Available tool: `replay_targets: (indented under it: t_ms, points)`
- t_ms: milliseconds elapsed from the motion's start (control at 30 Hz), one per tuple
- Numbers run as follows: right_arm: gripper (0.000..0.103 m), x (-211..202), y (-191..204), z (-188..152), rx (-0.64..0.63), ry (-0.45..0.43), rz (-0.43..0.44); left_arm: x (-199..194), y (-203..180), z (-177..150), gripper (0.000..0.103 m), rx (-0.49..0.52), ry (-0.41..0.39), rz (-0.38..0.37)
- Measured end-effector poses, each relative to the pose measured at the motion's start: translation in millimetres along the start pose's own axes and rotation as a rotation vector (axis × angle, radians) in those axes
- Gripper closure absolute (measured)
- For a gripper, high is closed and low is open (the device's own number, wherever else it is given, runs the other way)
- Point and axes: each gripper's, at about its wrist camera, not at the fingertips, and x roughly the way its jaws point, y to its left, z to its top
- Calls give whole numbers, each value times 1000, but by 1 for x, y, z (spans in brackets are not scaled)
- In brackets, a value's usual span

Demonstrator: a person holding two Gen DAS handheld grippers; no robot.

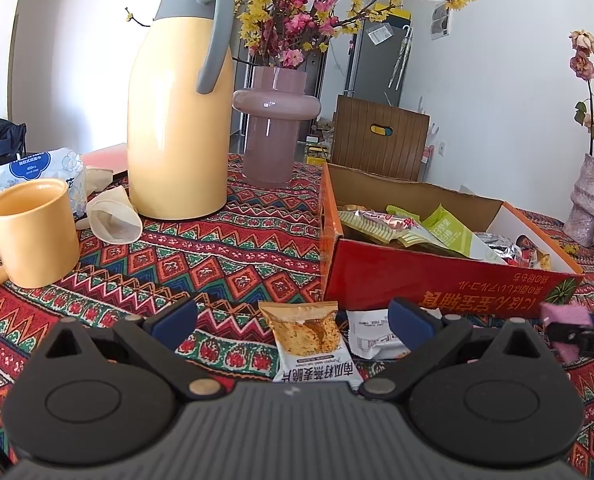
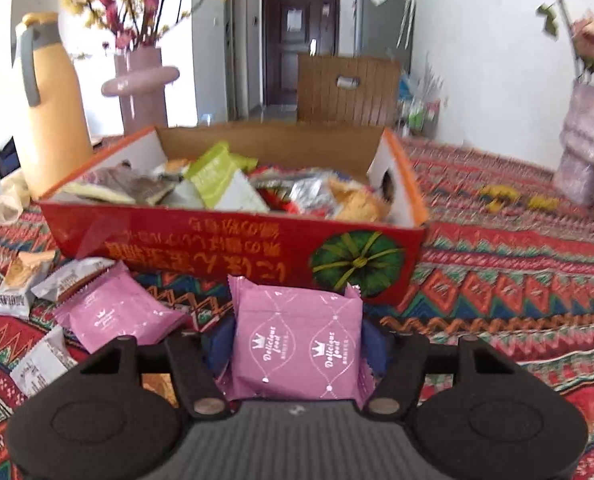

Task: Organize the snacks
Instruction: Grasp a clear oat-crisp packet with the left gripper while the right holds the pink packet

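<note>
1. The right wrist view is smeared at its edges, so the print on the red box (image 2: pixel 233 240) reads only as gold characters beside a green leaf knot; the lower part of the pink packet (image 2: pixel 297 344) is hidden behind the gripper body
2. In the left wrist view the right gripper (image 1: pixel 577 330) is cut off by the frame edge, showing only a dark tip and a scrap of pink
3. The right gripper (image 2: pixel 297 354) is closed on the pink packet: its blue pads press both sides of the flat, glossy pouch with crimped ends, held in front of the box's long wall
4. The left gripper (image 1: pixel 293 320) stands wide, jaws apart and gripping nothing; the oat crisp packet (image 1: pixel 311 340) lies on the cloth between its blue pads, untouched by them, with a white wrapper (image 1: pixel 371 336) just beside it
5. The box is open cardboard, brown inside, heaped with crinkled foil and green pouches (image 1: pixel 453 234)
6. On the cloth left of the held packet lie a second pink packet (image 2: pixel 117 312) and several grey and white wrappers (image 2: pixel 41 364), some overlapping
7. The tablecloth (image 1: pixel 217 256) is woven in red, green and orange zigzags
8. Behind stand a smooth yellow jug (image 1: pixel 177 120) with grey handle, a ringed mauve vase (image 1: pixel 275 120) of pink and yellow blossom, a yellow mug (image 1: pixel 33 232), a tissue pack (image 1: pixel 37 172) and a second, paler vase (image 1: pixel 589 200) near the box's far end
</note>
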Motion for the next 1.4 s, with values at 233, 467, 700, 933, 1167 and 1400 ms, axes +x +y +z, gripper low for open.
replay_targets:
  t_ms: [233, 467, 700, 933, 1167, 1400]
  points:
    - [39, -16, -18, -6, 85, -106, -14, 3, -2, -1, 0, 9, 10, 20]
    - [39, -15, -27, -9, 130, -143, -7, 18, 3, 6, 0, -12, 112, 36]
    - [38, -21, -29, -14, 138, -168, 11, 38, -10, 17, 0, 34, 227, 89]
    - [38, -24, -30, -16, 138, -177, 15, 66, -27, 10, 15, 46, 341, 161]
    - [38, -27, -28, -17, 131, -188, 24, 61, -25, 10, 57, 23, 336, 131]
    - [38, -28, -27, -18, 124, -194, 19, 51, -26, 8, 60, 32, 311, 115]
